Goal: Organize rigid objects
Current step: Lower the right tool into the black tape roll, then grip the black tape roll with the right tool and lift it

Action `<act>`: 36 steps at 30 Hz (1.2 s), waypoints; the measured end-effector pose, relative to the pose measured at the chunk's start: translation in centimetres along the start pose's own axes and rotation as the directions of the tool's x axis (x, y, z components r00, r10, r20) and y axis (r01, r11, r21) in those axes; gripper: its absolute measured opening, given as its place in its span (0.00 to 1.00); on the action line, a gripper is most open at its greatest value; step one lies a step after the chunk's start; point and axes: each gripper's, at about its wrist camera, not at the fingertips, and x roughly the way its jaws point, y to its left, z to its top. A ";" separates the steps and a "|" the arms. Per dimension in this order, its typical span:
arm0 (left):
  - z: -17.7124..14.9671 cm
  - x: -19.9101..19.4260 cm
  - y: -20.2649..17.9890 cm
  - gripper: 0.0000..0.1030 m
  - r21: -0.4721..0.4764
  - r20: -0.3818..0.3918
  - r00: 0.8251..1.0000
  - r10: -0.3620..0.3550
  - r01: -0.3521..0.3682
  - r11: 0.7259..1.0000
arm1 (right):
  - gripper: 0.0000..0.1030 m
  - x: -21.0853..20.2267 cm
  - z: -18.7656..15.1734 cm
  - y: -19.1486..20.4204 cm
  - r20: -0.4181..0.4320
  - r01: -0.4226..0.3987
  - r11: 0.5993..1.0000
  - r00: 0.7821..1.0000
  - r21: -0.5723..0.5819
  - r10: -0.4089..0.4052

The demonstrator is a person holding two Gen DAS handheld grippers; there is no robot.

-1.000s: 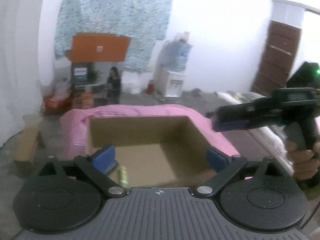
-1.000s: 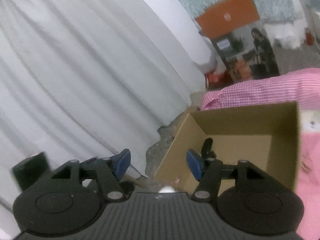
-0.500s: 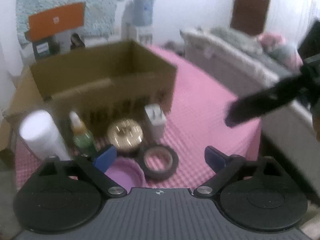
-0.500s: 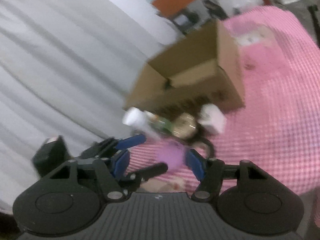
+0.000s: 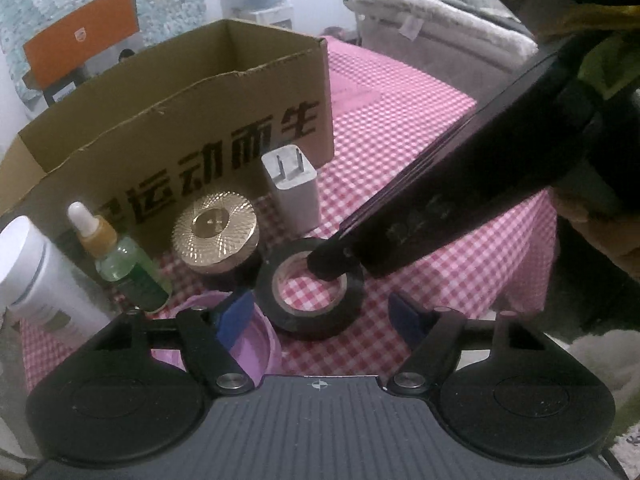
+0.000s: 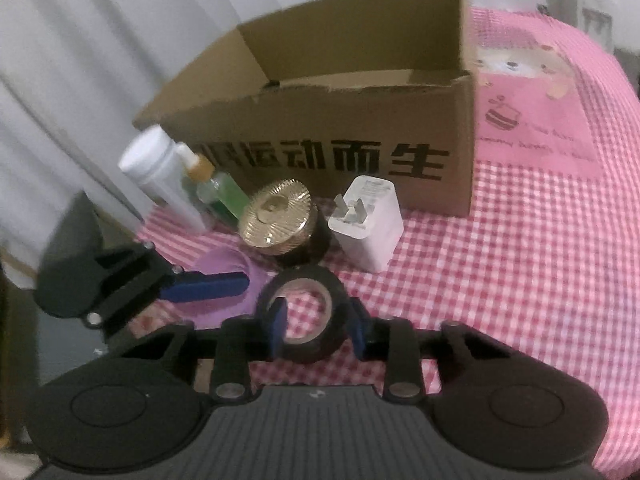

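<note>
A black tape roll (image 5: 310, 290) lies on the pink checked cloth before an open cardboard box (image 5: 180, 120). My right gripper (image 6: 318, 326) has one pad inside the roll's hole and one outside its wall (image 6: 306, 312), closed on it. My left gripper (image 5: 320, 316) is open and empty just in front of the roll, over a purple lid (image 5: 248, 344). Beside the box stand a white charger (image 5: 294, 192), a gold-lidded jar (image 5: 216, 236), a green dropper bottle (image 5: 120, 260) and a white bottle (image 5: 36, 284).
The box (image 6: 360, 128) has black printed characters on its front wall. The pink cloth (image 6: 540, 260) stretches to the right. A grey curtain (image 6: 80, 80) hangs on the left. A bed with blankets (image 5: 440, 12) lies beyond the table.
Both grippers have dropped from over the box to the objects in front of it. The right gripper has closed its pads on the tape roll's wall.
</note>
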 end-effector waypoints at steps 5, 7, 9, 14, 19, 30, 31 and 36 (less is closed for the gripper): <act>0.0 0.1 -0.4 0.71 0.022 0.003 1.000 -0.018 0.018 1.000 | 0.22 1.3 -0.2 0.3 -0.044 0.044 0.997 0.998 -0.065 -0.047; 0.0 0.2 -0.6 0.70 0.023 -0.005 0.999 -0.041 0.041 0.999 | 0.22 1.2 -0.3 0.3 -0.042 0.045 0.996 0.998 -0.076 -0.048; 0.0 0.3 -0.9 0.69 0.035 -0.005 0.999 -0.051 0.051 0.998 | 0.22 1.0 -0.5 0.2 -0.040 0.058 0.995 0.997 -0.083 -0.061; 0.0 -0.3 -2.2 0.73 0.078 0.020 0.997 -0.076 0.074 0.994 | 0.22 -0.3 -1.2 -1.1 -0.039 0.092 0.995 0.995 -0.050 -0.094; 0.0 -0.4 -2.8 0.77 0.105 0.014 0.995 -0.097 0.095 0.990 | 0.22 -1.9 -2.1 -2.7 -0.033 0.115 0.993 0.993 0.006 -0.115; 1.0 1.9 -2.9 0.78 0.117 -0.036 0.993 -0.115 0.118 0.986 | 0.22 -2.2 -2.7 -2.8 -0.006 0.105 0.994 0.994 0.026 -0.105; 1.0 1.9 -2.9 0.77 0.113 -0.035 0.993 -0.113 0.116 0.987 | 0.22 -2.2 -2.8 -2.9 -0.006 0.103 0.994 0.995 0.025 -0.103; 1.2 2.1 -2.6 0.70 0.092 -0.033 0.994 -0.106 0.108 0.990 | 0.22 -2.1 -2.8 -2.9 -0.003 0.094 0.995 0.996 0.027 -0.094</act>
